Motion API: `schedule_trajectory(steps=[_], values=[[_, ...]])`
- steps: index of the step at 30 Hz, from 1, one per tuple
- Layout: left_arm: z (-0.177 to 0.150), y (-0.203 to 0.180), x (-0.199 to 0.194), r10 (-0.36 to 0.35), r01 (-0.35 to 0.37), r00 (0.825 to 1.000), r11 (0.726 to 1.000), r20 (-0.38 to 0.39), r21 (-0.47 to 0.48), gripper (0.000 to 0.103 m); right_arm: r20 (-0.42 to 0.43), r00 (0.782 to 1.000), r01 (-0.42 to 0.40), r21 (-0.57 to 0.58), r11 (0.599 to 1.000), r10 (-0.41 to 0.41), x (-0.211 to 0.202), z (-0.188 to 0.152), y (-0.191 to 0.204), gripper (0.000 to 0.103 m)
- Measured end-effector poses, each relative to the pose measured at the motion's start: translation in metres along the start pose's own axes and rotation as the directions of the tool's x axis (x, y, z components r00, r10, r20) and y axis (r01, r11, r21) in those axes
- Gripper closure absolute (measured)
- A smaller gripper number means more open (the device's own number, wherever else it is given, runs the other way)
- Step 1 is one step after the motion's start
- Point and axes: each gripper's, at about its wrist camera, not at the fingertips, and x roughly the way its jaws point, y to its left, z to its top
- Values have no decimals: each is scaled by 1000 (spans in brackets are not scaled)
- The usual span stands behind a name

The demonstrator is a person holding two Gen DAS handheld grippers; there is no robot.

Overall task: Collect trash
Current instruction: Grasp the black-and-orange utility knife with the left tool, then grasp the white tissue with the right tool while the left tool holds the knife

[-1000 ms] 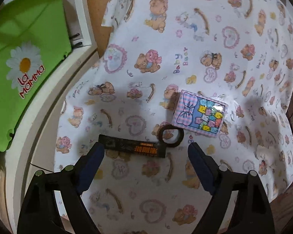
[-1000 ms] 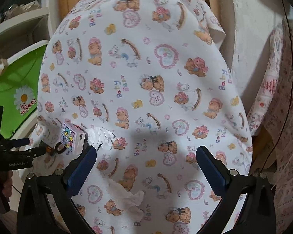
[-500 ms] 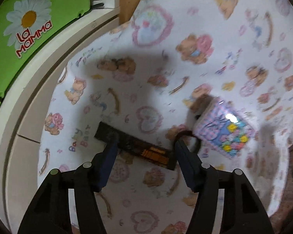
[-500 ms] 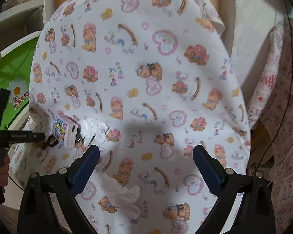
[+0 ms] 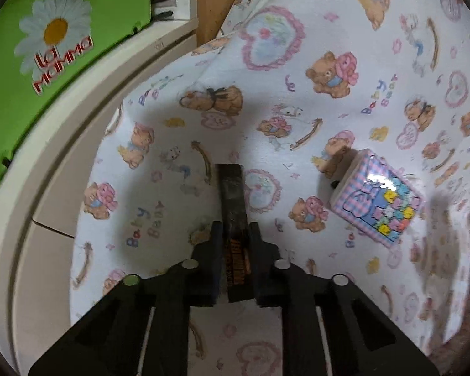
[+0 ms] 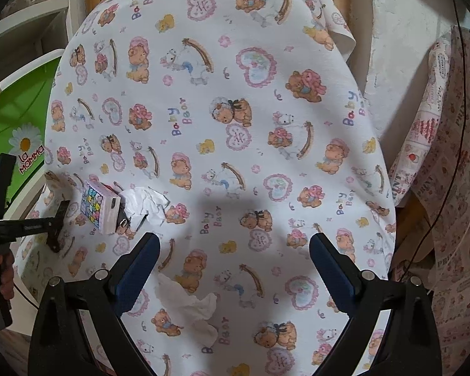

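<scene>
My left gripper (image 5: 235,235) is shut on a long black wrapper with orange print (image 5: 232,197), which sticks forward above the teddy-bear cloth (image 5: 297,100). From the right wrist view the left gripper (image 6: 58,228) shows at the far left with the wrapper edge-on. My right gripper (image 6: 233,269) is open and empty above the cloth. A crumpled white tissue (image 6: 147,203) lies behind the small pink box (image 6: 100,206). A second white tissue (image 6: 194,310) lies just before the right gripper's left finger (image 6: 134,272).
The pink checked box (image 5: 377,206) lies on the cloth right of the wrapper, with a small black clip (image 6: 123,221) at its side. A green bin with a daisy logo (image 5: 47,50) stands left beyond a white frame (image 5: 47,188). A patterned curtain (image 6: 448,172) hangs right.
My left gripper has closed on the black wrapper and lifted it, turning it to point forward. The ring that lay by its end is out of sight. The right gripper moved slightly closer to the cloth.
</scene>
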Motion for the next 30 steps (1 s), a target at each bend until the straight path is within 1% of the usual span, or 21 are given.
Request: schedule_trajectory(steps=[2,4,7,9,11,12,13,15,16,17,19,21,22,23,24,26,28,29,30], values=[[-3,-1,-11,-22,21,1000,999,23,25,98,-2,1000,-3,6,1000,3,-1,-1,-2,5],[-8,-7,-27,-35,31,997,998,63,61,98,-5,1000,-11,17,1000,11,-3,-2,-4,5],[-19,-15,-51,-78,65,990,992,120,106,98,-6,1000,-28,40,999,29,-8,-4,-8,5],[-27,-16,-64,-116,100,983,989,141,111,98,-13,999,-51,53,997,52,-11,-5,-11,5],[-30,-15,-75,-136,118,977,986,161,115,98,-39,993,-110,59,992,112,-12,-6,-12,5],[-29,-15,-81,-131,109,975,986,182,126,97,-56,988,-137,62,989,141,-10,-8,-11,5],[-31,-16,-86,-111,82,970,987,217,137,97,-73,983,-161,69,984,166,-9,-10,-11,5],[-27,-19,-96,-51,5,953,988,299,153,97,-107,973,-197,98,976,207,-3,-15,-11,6],[-27,-20,-99,-39,-13,947,987,320,158,97,-125,969,-197,121,973,212,1,-19,-12,6],[-26,-21,-102,-39,-16,942,987,333,162,97,-144,968,-186,145,972,207,7,-24,-12,9],[-26,-18,-106,-50,-11,935,985,350,170,97,-174,963,-181,150,972,206,14,-30,-9,18],[-29,-20,-109,-40,-29,931,983,364,181,97,-200,960,-175,122,977,197,21,-33,-3,29],[-30,-21,-110,-33,-39,930,982,367,186,97,-206,960,-172,95,981,188,24,-35,1,31],[-32,-21,-111,-29,-43,931,981,365,189,97,-215,959,-174,60,983,183,27,-36,7,37],[-33,-22,-109,-28,-43,932,981,361,188,97,-229,955,-185,34,982,188,30,-38,12,47],[-36,-23,-107,-30,-38,935,983,353,182,97,-256,946,-200,24,979,200,38,-42,19,55],[-38,-24,-104,-24,-40,936,984,352,175,97,-243,954,-183,-7,983,176,37,-44,25,60],[-39,-24,-103,-22,-43,935,983,353,176,97,-246,956,-176,-35,984,162,37,-45,30,70],[-39,-25,-103,-18,-50,935,982,355,180,97,-246,957,-173,-49,984,156,37,-46,32,77]])
